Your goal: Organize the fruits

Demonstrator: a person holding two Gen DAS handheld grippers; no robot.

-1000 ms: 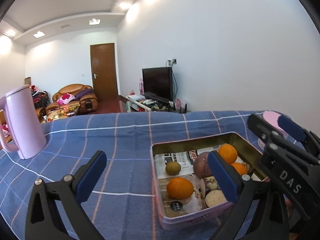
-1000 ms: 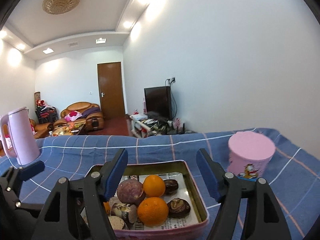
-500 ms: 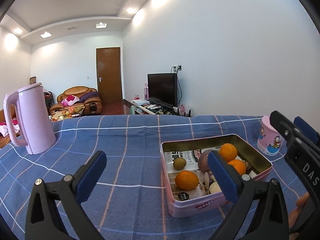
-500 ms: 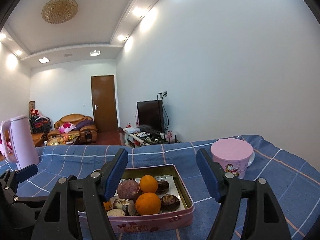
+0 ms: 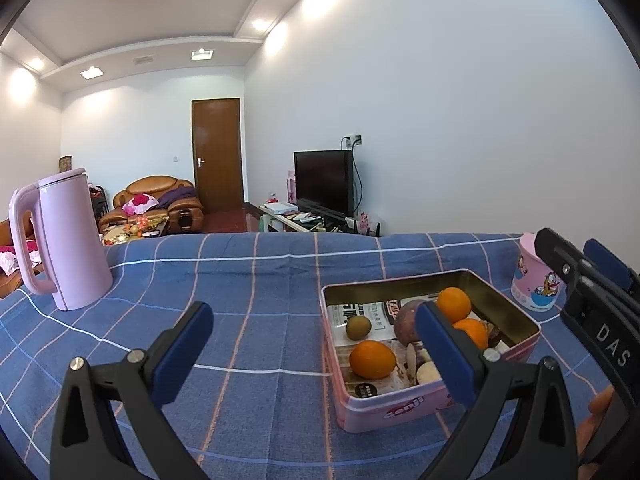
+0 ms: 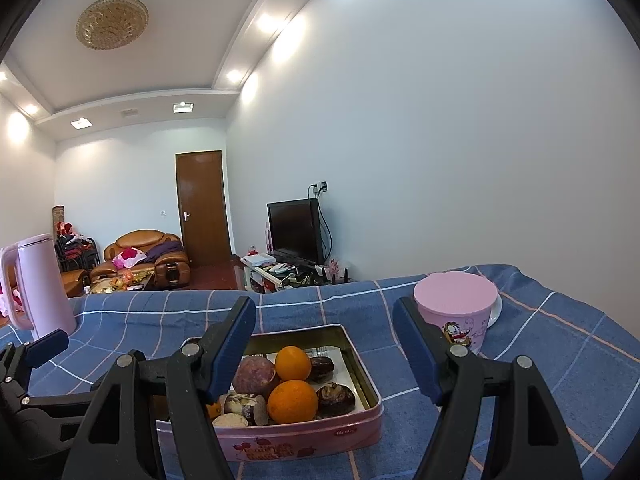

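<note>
Above tin (image 6: 360, 364), both grippers gaping, empty

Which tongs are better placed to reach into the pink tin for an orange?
Probably the right tongs: open and aimed over the pink rectangular metal tin, its round oranges just ahead. The open left tongs point mostly at blue checked cloth beside it.

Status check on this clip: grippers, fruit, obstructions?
Left gripper open, empty. Right gripper open, empty. Oranges and other fruit in tin, untouched. Nothing between grippers and tin.
</note>
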